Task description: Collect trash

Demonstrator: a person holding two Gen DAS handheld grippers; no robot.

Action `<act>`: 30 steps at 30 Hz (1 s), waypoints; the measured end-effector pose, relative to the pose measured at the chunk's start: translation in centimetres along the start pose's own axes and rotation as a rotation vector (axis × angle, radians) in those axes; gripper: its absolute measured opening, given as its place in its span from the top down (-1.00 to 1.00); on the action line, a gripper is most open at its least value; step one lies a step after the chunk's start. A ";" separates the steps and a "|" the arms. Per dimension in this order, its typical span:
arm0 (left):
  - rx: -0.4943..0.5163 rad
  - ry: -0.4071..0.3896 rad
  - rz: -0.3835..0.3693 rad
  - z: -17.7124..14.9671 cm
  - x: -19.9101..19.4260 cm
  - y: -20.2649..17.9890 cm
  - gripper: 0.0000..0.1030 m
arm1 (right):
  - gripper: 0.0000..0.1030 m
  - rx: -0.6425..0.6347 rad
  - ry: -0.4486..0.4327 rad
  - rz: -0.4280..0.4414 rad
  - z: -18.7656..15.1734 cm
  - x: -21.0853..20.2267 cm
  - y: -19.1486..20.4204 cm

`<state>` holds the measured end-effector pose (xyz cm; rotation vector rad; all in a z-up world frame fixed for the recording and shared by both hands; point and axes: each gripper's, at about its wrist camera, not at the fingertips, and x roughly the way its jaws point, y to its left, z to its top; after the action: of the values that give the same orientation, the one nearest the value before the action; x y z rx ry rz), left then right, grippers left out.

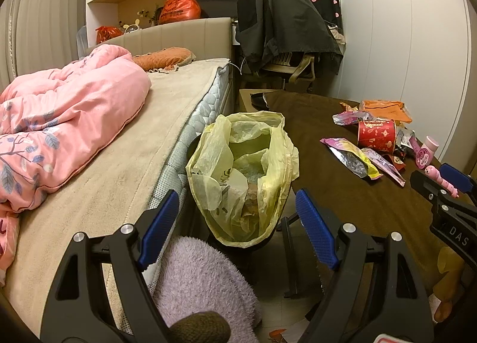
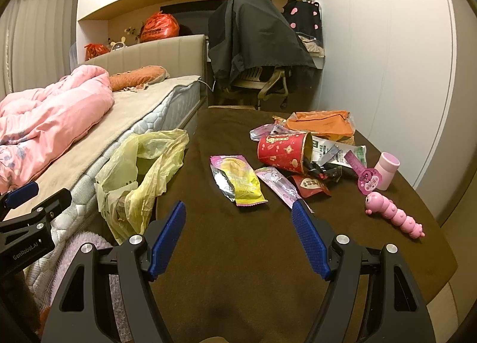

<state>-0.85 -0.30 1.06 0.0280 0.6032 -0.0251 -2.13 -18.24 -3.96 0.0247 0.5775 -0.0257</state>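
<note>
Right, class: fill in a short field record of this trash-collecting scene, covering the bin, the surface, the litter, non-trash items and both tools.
bin: black bin lined with a yellow plastic bag, between bed and table, mouth open
surface: brown cloth-covered table
litter: yellow foil snack wrapper; tipped red paper cup; orange plastic packet
non-trash: pink caterpillar toy
left gripper: jaws open, empty, facing the bin
right gripper: jaws open, empty, above the table
</note>
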 end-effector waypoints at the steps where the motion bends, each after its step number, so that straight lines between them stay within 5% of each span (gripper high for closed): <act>1: 0.001 0.000 0.000 0.0 0.0 0.0 -0.49 | -0.35 -0.001 0.000 0.000 0.0 0.0 0.0; 30: -0.003 -0.006 -0.004 0.1 -0.2 -0.1 -0.49 | -0.35 -0.004 -0.016 0.005 0.1 -0.5 0.5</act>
<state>-0.95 -0.38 1.23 0.0240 0.5970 -0.0285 -2.46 -17.68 -3.65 0.0217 0.5612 -0.0203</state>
